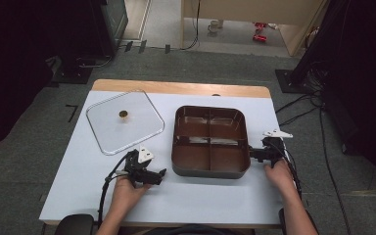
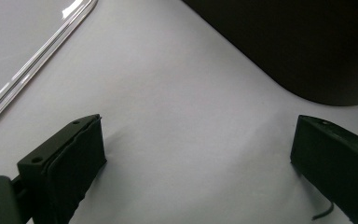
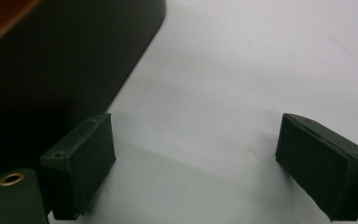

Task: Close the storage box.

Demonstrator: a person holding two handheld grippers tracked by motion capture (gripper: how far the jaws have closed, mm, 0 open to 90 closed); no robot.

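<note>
A brown four-compartment tray (image 1: pixel 210 141) is seen at the centre of the white desk (image 1: pixel 78 181). The left gripper (image 1: pixel 162 174) is held near the tray's front-left corner, the right gripper (image 1: pixel 252 154) just beside its right wall; both are spread wide, with nothing held. A clear square lid (image 1: pixel 125 121) lies left of the tray. In both gripper views the tray is cut off and shadowed.

The table (image 1: pixel 78 186) has a white top and a strip of wood along the far edge. A brown tray (image 1: pixel 210 142) with four parts sits on it, near the middle. A clear flat lid (image 1: pixel 125 121) with a small gold knob lies to the left of the tray.
</note>
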